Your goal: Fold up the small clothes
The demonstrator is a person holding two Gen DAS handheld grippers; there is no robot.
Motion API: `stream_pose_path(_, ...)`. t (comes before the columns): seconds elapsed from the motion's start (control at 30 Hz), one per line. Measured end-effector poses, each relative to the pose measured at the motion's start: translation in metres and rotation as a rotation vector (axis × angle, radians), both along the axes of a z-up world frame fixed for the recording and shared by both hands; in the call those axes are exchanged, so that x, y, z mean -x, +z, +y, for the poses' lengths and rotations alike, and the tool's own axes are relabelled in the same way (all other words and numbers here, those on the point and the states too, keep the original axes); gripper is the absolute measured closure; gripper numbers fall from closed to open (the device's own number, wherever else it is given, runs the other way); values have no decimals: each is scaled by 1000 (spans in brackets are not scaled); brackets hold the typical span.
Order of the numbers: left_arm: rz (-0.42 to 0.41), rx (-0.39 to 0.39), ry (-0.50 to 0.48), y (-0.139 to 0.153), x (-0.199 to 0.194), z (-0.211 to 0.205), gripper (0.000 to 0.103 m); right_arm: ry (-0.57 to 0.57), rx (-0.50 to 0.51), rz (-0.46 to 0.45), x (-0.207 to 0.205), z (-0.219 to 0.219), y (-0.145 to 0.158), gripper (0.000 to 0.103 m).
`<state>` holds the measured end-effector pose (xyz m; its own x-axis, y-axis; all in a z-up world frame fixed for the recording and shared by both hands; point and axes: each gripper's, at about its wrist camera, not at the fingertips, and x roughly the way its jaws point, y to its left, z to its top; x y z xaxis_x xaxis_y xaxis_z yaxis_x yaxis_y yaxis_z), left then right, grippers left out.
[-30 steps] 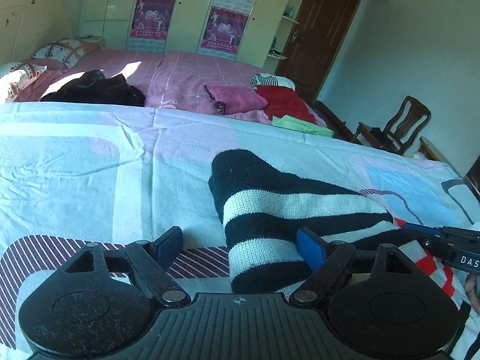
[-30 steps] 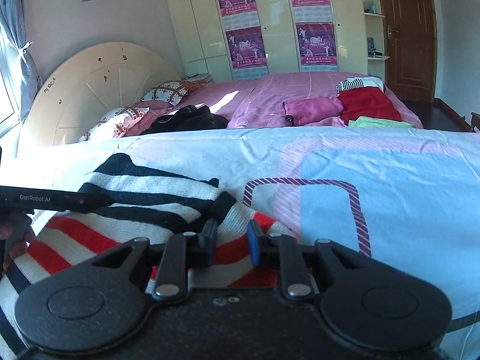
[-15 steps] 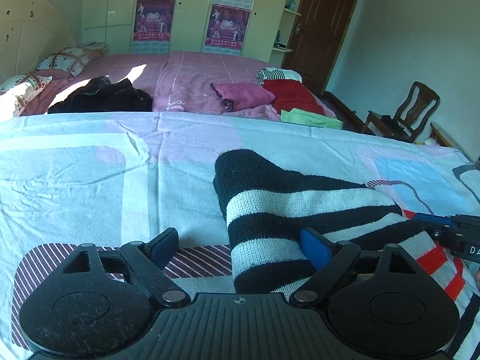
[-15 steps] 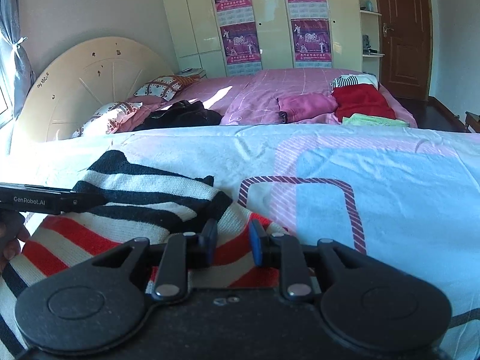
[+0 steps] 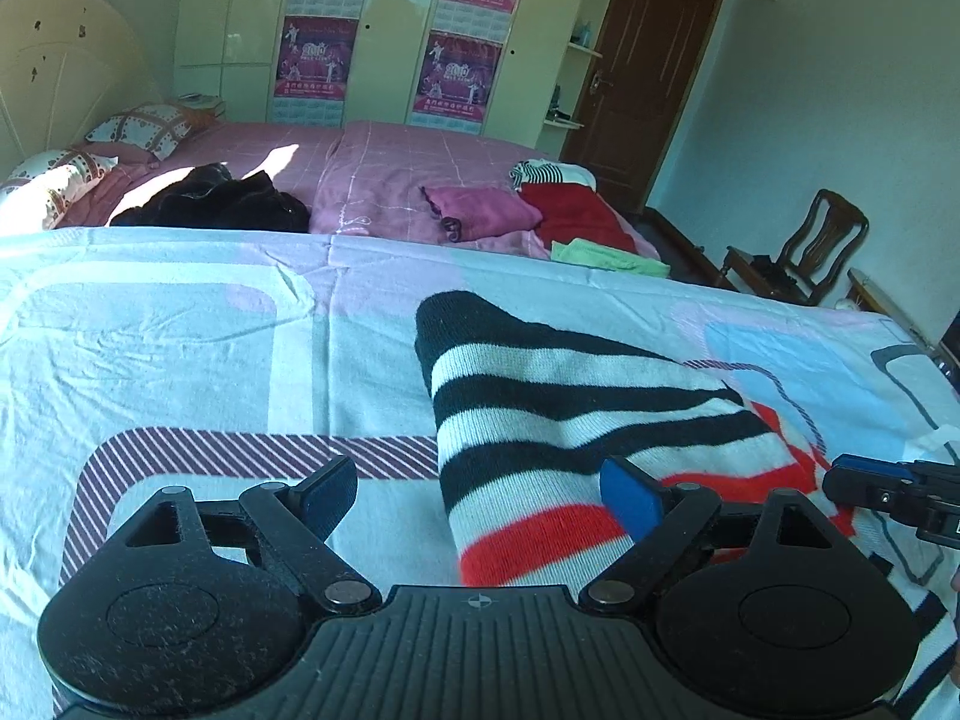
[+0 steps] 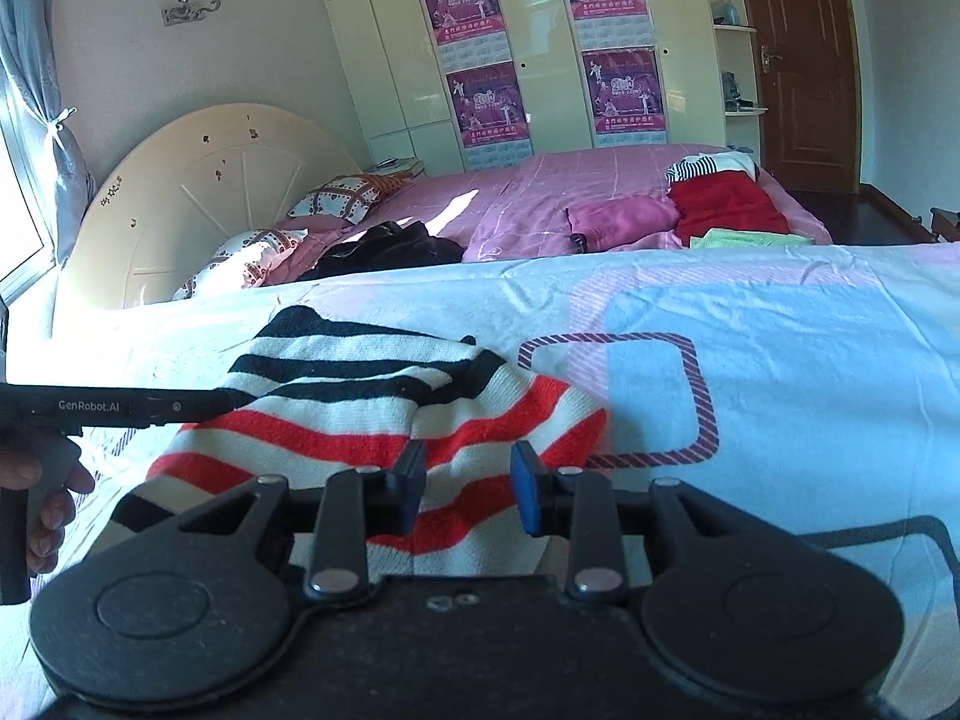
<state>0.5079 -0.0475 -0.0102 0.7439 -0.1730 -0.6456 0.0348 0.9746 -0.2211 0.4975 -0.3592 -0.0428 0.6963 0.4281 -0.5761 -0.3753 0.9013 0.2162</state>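
Note:
A small knit sweater with black, white and red stripes lies folded on the printed sheet; it also shows in the right wrist view. My left gripper is open, its jaws wide apart above the sweater's near left edge. My right gripper is open with a narrower gap, over the red-striped part, holding nothing. The right gripper's tip shows at the right of the left wrist view; the left gripper's finger shows at the left of the right wrist view.
Behind the sheet is a pink bed with a black garment, a magenta one, a red one and a green one. A wooden chair stands at the far right. Wardrobe and door lie beyond.
My right gripper has opened and let go of the sweater's red-striped edge. Both grippers have pulled back and up a little; the sweater lies still.

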Motion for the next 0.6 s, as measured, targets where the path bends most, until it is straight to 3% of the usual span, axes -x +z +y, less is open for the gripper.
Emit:
stream_pose_path(0.13, -46, 104, -64, 4, 32, 5, 16, 30, -28, -7, 23, -3, 5, 72)
stream_pose_path(0.33, 10, 110, -129, -11, 67, 2, 16, 53, -1, -18, 52, -4, 4, 72)
stream_pose_path(0.4, 24, 66, -128, -17, 76, 2, 15, 49, 6, -24, 58, -9, -4, 74)
stream_pose_path(0.43, 21, 55, -131, -20, 79, 2, 15, 31, 22, 4, 55, -12, -14, 70)
stream_pose_path(0.5, 34, 109, -115, -24, 81, 9, 15, 5, -69, 53, 51, -25, -21, 68)
stream_pose_path(0.6, 27, 121, -114, -19, 89, 13, 16, -14, -88, 42, 60, -26, -9, 70)
